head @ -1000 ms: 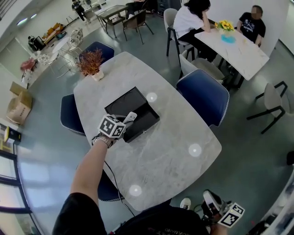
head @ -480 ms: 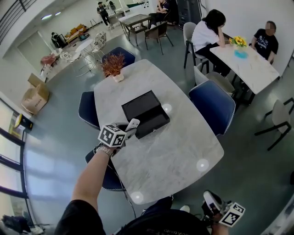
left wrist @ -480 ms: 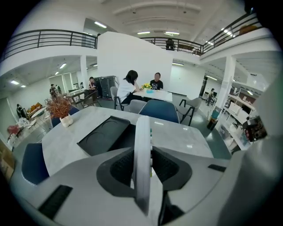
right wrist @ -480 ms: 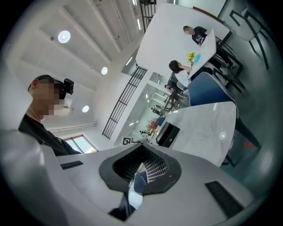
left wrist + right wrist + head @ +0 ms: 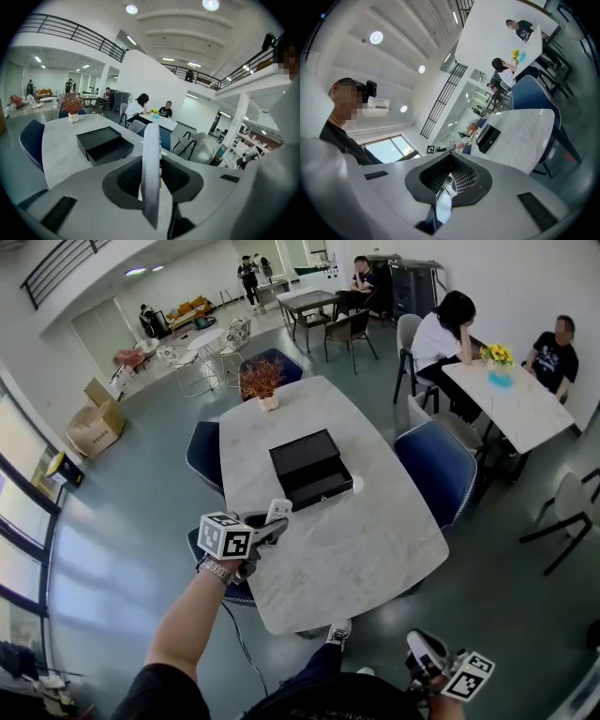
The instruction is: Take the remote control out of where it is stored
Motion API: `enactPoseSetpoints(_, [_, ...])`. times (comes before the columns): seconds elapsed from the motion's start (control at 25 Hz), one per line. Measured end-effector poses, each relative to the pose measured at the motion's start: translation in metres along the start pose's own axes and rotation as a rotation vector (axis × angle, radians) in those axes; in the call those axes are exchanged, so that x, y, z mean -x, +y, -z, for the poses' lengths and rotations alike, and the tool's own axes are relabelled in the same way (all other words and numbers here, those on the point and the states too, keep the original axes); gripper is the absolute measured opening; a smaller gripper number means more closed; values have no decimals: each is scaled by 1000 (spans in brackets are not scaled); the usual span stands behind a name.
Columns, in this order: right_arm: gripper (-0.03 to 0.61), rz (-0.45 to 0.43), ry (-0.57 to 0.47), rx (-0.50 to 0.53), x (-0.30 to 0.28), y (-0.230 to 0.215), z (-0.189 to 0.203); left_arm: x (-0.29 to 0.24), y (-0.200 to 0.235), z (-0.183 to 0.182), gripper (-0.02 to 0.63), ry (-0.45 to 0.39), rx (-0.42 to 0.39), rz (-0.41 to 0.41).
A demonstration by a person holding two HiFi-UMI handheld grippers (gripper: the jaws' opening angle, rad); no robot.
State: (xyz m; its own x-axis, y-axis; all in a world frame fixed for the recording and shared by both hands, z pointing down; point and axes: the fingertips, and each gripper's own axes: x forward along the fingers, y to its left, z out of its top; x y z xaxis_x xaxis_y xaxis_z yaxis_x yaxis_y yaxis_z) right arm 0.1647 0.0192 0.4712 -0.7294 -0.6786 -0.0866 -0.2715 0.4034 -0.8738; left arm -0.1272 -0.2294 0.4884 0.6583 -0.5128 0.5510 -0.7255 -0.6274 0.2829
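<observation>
The remote control (image 5: 277,513), a slim white one, is out of the box and up in the air over the near left edge of the table (image 5: 375,540), clamped edge-on between the pads of the left hand-held gripper (image 5: 270,525). Its jaws stand partly apart and press on its two flat faces. In the left gripper view the remote control (image 5: 151,168) stands upright in the grip, its far end poking out past the jaws. Just beyond it, not touching, sits the black box (image 5: 309,468) with its drawer pulled open toward the person. A small potted plant (image 5: 262,382) stands at the table's far end. The right hand-held gripper (image 5: 424,658) hangs low beside the person, well away from the table, jaws together and empty.
</observation>
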Motion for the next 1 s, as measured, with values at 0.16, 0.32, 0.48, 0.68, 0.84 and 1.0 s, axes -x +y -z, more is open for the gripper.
enactPoseSetpoints(0.16, [9, -43, 40, -6, 16, 11, 16, 30, -56, 19, 114, -80, 82, 53])
enactPoseSetpoints(0.32, [9, -79, 76, -38, 26, 18, 35, 56, -102, 47, 114, -142, 174, 96])
enactPoseSetpoints(0.48, [9, -110, 119, -82, 23, 19, 53, 75, -134, 74, 114, -168, 229, 112])
enactPoseSetpoints(0.68, [9, -149, 181, -102, 6, 24, 73, 92, -166, 98, 114, -183, 271, 142])
enactPoseSetpoints(0.84, [9, -180, 205, -115, -14, 32, 86, 104, -187, 120, 115, -193, 329, 177])
enactPoseSetpoints(1.0, [9, -195, 222, -112, -33, 42, 102, 115, -203, 142, 114, -195, 393, 229])
